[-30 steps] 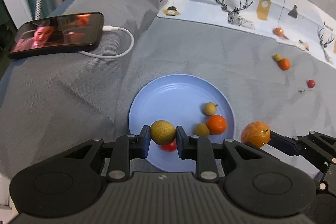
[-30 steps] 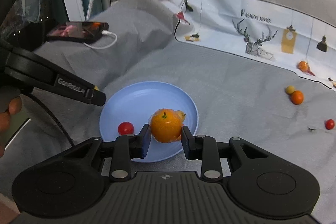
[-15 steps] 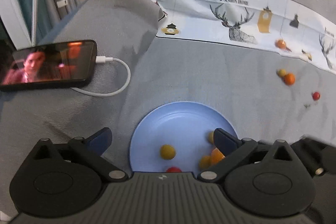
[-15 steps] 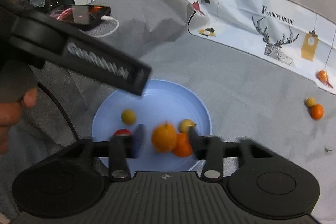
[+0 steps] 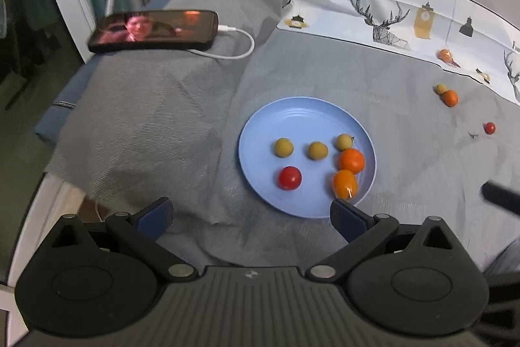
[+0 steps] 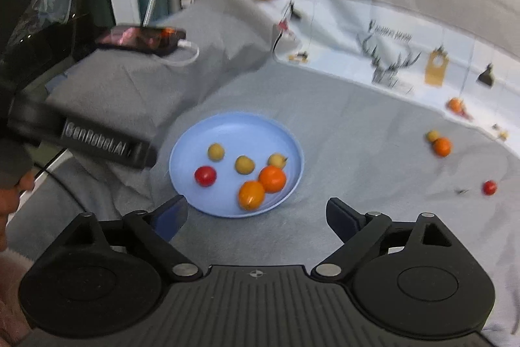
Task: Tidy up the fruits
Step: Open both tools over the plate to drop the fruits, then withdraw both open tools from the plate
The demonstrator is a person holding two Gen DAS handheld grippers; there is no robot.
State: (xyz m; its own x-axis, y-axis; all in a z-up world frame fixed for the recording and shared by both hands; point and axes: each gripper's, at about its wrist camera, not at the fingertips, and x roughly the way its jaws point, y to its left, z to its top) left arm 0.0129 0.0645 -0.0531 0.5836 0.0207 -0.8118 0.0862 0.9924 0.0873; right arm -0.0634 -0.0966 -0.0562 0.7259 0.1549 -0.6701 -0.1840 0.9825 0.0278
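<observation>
A blue plate (image 5: 292,116) (image 6: 227,126) lies on the grey cloth. It holds three yellow-green fruits (image 5: 283,147), two oranges (image 5: 351,160) (image 6: 251,194) and a red tomato (image 5: 289,178) (image 6: 205,175). My left gripper (image 5: 250,215) is open and empty, near the plate's front edge. My right gripper (image 6: 256,215) is open and empty, also near the plate's front edge. Loose on the cloth to the right are an orange (image 5: 450,97) (image 6: 442,146) touching a small yellow fruit (image 5: 440,88), a red tomato (image 5: 489,127) (image 6: 489,187), and another orange (image 5: 444,54) (image 6: 455,104) further back.
A phone (image 5: 156,30) (image 6: 143,38) with a lit screen and a white cable (image 5: 240,51) lies at the back left. A white printed cloth (image 5: 390,5) covers the back. The left gripper's arm (image 6: 84,142) shows at the left of the right wrist view.
Both grippers have opened, dropped their fruits on the plate, and pulled back and up. The yellow-green fruit and the orange now lie on the plate.
</observation>
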